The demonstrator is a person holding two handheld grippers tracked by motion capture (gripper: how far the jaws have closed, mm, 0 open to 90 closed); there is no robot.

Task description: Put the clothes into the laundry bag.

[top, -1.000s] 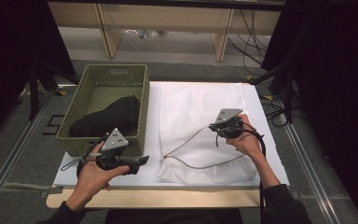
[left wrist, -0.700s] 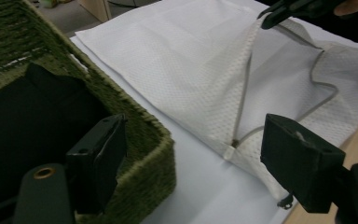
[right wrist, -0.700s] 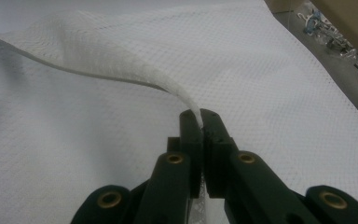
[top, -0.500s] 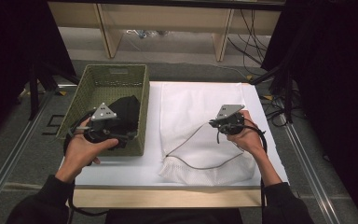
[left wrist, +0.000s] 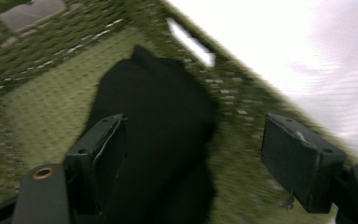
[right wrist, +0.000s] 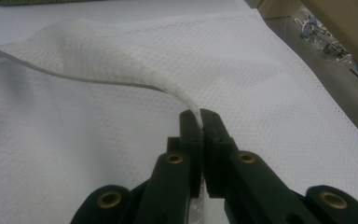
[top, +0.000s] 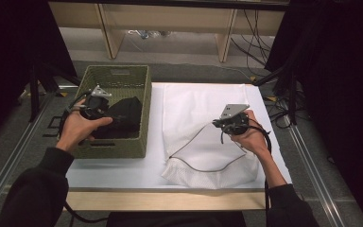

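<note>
A white mesh bag (top: 203, 109) lies flat on the table, its opening edged by a grey cord (top: 203, 166). My right gripper (top: 217, 123) is shut on the bag's upper edge and holds it lifted; in the right gripper view the mesh bag (right wrist: 121, 70) rises in a fold into the right gripper (right wrist: 199, 116). A black garment (top: 123, 118) lies in the green woven basket (top: 116, 75). My left gripper (top: 105, 109) hovers open over the basket, and in the left gripper view the black garment (left wrist: 163, 135) lies below the left gripper (left wrist: 191, 158).
The basket stands on the left part of the white table (top: 123, 172). Wooden shelf legs (top: 108, 28) and cables (top: 257, 28) sit on the floor behind the table. Metal rails (top: 9, 161) run along both sides.
My left gripper has moved from the table's front left up and forward to above the basket and the black garment. The right gripper has stayed on the bag's edge.
</note>
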